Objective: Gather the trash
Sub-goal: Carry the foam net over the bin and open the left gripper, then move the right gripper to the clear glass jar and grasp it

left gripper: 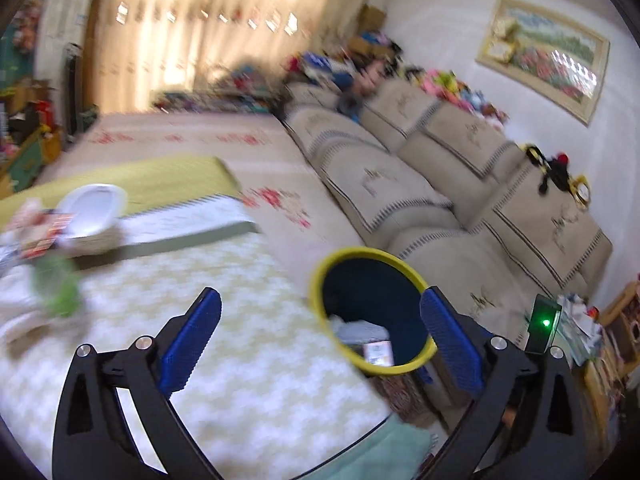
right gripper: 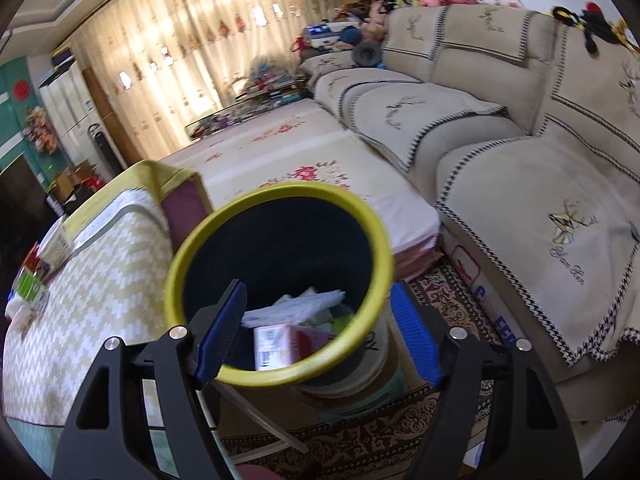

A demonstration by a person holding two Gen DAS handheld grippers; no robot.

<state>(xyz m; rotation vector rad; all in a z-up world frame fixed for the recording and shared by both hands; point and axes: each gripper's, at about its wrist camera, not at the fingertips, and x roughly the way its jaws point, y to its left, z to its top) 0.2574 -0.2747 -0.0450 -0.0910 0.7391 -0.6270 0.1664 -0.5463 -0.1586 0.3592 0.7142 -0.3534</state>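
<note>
Sofa covers carry unreadable script; left claw spread empty, right claw gaping around bin.

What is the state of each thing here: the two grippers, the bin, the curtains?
Left gripper: open, nothing between its fingers.
Right gripper: open, astride the bin's rim, not pressing it.
Bin: upright, no lid, partly filled with trash.
Curtains: drawn shut, light behind.

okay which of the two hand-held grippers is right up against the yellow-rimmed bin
The right hand-held gripper: its open blue fingers straddle the near rim of the yellow-rimmed bin. The left hand-held gripper is open over the tablecloth, bin off to its side.
</note>
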